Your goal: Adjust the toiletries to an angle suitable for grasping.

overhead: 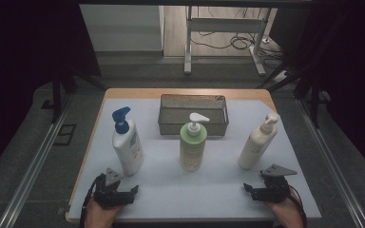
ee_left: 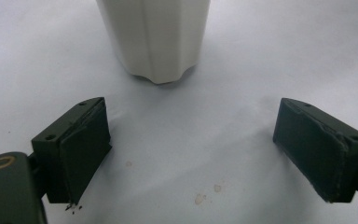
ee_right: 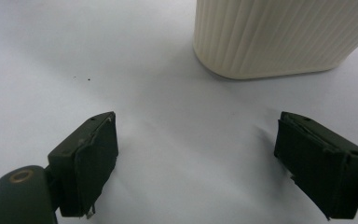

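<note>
I'm at the very start of the pick here — both tools rest low at the near edge of the white table [overhead: 218,185], nothing taken up yet. My left gripper [overhead: 123,192] has its jaws spread wide with only bare tabletop between them, and in the left gripper view the base of the white bottle with the blue pump [ee_left: 156,39] stands just ahead of them, upright and untouched. My right gripper [overhead: 255,191] is likewise spread apart and empty; its own view shows the ribbed foot of the cream bottle [ee_right: 279,37] a little ahead and off toward the right jaw. Between the two, the green bottle [overhead: 192,147] stands upright in the middle of the table, directly in front of the mesh basket [overhead: 193,99] at the far side. I judge the work in hand to be the approach to the nearest bottles, most likely to load the basket. The next move, as I read it, calls for easing a gripper forward until its pads bracket the bottle's body low down — squarely, since these tall pump bottles look ready to tip if nudged off-centre — then closing.
</note>
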Motion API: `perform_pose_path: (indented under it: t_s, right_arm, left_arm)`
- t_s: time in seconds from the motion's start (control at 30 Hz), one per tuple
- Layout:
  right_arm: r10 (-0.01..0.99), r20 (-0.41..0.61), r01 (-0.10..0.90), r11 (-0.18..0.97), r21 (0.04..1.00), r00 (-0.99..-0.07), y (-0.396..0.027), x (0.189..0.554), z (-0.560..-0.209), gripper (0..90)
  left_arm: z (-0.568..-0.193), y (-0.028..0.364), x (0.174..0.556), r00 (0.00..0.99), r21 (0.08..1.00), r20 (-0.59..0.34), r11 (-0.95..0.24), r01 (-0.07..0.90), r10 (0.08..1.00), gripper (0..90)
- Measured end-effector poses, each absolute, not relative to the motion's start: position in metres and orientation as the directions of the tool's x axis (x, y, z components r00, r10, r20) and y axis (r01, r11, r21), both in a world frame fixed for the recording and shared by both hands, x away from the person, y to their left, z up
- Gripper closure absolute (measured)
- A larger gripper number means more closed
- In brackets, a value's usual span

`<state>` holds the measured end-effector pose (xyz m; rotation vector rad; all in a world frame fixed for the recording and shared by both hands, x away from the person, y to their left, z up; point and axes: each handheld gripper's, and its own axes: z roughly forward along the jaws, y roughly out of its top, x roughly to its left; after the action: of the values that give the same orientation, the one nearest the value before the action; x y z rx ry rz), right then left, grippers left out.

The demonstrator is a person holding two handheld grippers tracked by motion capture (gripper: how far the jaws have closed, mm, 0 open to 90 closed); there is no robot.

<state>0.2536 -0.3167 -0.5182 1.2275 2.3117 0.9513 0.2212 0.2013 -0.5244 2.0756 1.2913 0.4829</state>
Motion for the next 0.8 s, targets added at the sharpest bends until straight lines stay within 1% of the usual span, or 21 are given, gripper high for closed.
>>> perform_pose_path:
  t_s: [0.8]
  right_arm:
    - [0.826,0.006,0.593,0.399,0.7,-0.564,-0.317,0.2544,-0.5175,13.2]
  left_arm:
    - [-0.5269,0.2034,0.22,0.461,0.705,-0.027,-0.31,0.638,0.887,10.6]
